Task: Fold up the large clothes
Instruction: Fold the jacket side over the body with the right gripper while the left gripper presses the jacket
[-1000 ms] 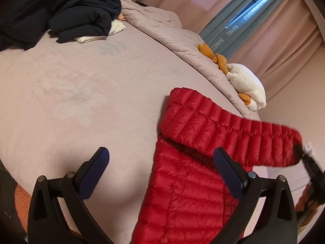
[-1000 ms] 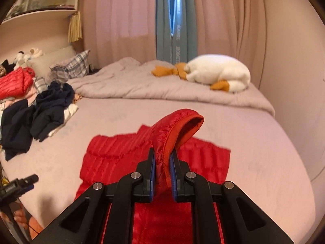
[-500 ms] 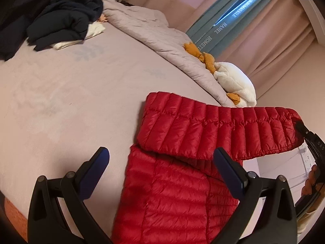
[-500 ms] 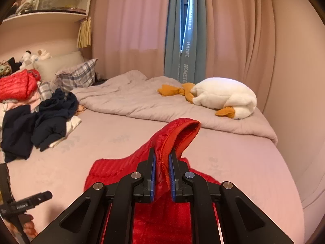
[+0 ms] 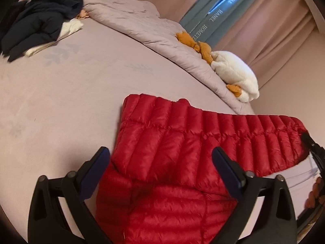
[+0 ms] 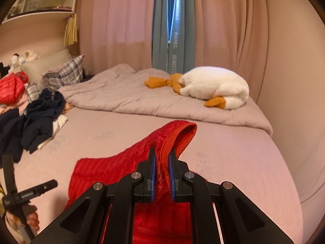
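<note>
Blue curtain [image 6: 172,40], right wrist view: pale lettering runs down one fold, reading "HANEL" and below it "HOMETE", the rest cut off by the bedding. Higher up, a second line ends in "ELLE", possibly the close of the same word; too blurred to confirm.

Left wrist view, same blue curtain [image 5: 213,18]: "HANEL" and "HOMETE" again, tilted.

Left tongs [image 6: 30,193], seen at the lower left of the right wrist view: small white print on the black body, not legible.
</note>
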{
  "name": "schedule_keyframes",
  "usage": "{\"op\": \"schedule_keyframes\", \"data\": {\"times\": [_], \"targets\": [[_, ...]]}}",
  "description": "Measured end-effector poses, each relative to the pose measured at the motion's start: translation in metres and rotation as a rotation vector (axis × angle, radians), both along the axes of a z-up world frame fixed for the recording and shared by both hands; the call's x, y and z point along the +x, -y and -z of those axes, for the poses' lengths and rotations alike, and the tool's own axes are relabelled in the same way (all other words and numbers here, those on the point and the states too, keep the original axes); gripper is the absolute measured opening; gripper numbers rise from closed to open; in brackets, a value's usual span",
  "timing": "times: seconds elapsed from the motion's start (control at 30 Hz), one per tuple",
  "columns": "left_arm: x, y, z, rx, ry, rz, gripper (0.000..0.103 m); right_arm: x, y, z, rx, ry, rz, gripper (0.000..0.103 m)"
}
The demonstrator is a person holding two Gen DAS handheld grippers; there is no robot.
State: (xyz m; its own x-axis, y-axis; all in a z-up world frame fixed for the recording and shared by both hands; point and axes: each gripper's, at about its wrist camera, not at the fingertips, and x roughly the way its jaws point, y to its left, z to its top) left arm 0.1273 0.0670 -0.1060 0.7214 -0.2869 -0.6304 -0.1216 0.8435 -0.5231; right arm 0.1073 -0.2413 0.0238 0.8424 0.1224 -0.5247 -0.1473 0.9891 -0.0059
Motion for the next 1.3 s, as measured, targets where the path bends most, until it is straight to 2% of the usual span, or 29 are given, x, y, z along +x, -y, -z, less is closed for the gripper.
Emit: {"op": "schedule_keyframes", "data": {"times": [0.1,0.13,0.17,0.2,0.37,0.67,0.9,1.3], "targets": [[0.021,0.007,0.012,0.019,-0.024,0.052,0.073,0.004,0.01,0.008,0.006,-0.022,0.022,0.011],[0.029,0.01,0.019,0.01,-0.042,0.087,0.052,0.005,0.013,0.011,0.009,-0.03,0.03,0.012],[0.035,0.011,0.025,0.005,-0.062,0.109,0.037,0.007,0.016,0.015,0.011,-0.041,0.036,0.011],[0.042,0.013,0.032,0.001,-0.09,0.127,0.035,0.009,0.02,0.018,0.011,-0.053,0.048,0.011],[0.056,0.022,0.056,0.078,-0.136,0.133,0.035,0.015,0.032,0.031,0.012,-0.087,0.076,0.011],[0.067,0.033,0.075,0.14,-0.192,0.135,0.034,0.032,0.056,0.069,0.028,-0.19,0.153,0.011],[0.072,0.035,0.08,0.145,-0.214,0.127,0.033,0.036,0.075,0.1,0.072,-0.276,0.201,0.011],[0.075,0.04,0.083,0.157,-0.223,0.119,0.033,0.041,0.088,0.152,0.085,-0.397,0.252,0.011]]}}
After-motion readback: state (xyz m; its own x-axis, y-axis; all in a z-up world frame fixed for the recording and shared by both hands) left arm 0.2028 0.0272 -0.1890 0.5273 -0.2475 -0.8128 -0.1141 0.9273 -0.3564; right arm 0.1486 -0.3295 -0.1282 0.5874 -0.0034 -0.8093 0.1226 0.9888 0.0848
